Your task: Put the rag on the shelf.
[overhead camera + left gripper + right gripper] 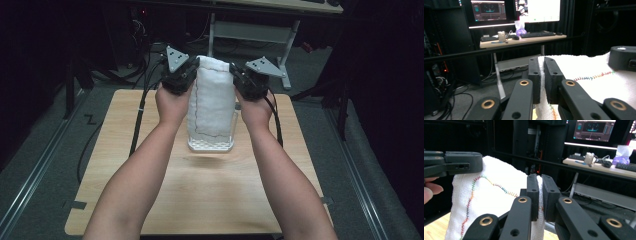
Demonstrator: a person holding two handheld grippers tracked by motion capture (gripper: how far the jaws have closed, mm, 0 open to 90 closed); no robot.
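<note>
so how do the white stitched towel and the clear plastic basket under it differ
The white stitched towel is soft cloth, held up off the table and hanging; the clear plastic basket is rigid and sits on the wooden table. The towel is opaque with coloured stitching; the basket is see-through with a perforated base. The towel is pinched at its top corners by the left gripper and right gripper; nothing grips the basket.

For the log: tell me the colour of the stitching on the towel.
Multicoloured, rainbow-like stitching along the edge of the white towel; clearest in the right gripper view.

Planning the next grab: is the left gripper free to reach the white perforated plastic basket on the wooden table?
Probably not: the left gripper is shut on the white stitched towel, which drapes over the basket.
</note>
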